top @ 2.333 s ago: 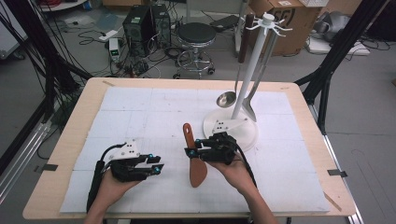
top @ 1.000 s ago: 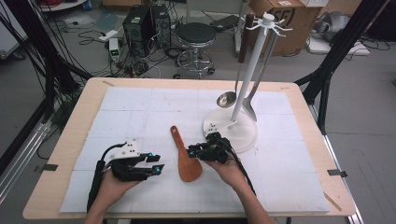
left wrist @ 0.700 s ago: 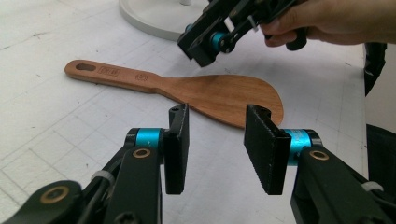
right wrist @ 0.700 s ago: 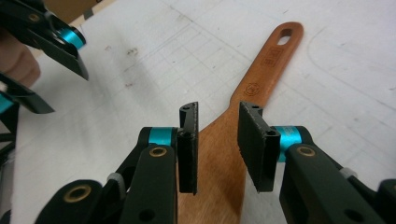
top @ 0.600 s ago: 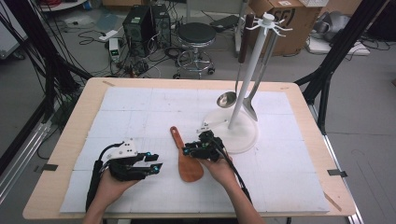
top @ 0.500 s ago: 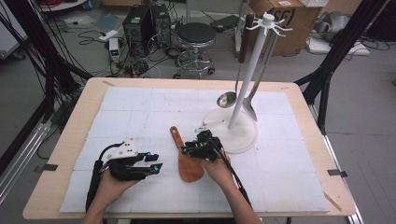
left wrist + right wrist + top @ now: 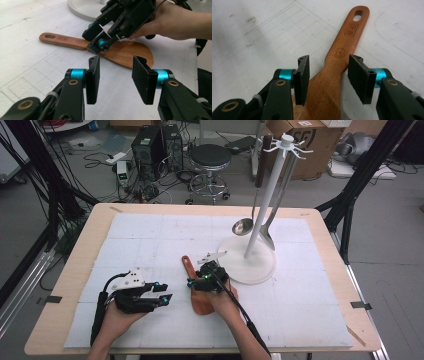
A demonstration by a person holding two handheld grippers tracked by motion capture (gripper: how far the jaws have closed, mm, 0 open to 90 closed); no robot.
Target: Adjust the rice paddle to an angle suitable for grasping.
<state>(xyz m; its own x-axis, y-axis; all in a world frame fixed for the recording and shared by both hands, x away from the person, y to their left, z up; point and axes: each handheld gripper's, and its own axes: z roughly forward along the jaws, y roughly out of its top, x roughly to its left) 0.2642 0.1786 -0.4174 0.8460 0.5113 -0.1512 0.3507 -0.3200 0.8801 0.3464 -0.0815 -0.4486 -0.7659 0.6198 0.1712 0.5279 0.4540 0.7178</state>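
Spatula [image 7: 199, 290] now lies flat — right gripper [image 7: 200, 281] fingers just opening astride it.

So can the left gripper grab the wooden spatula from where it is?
Probably yes: the left gripper is open and faces the spatula across bare mat, though the right gripper sits over its neck.
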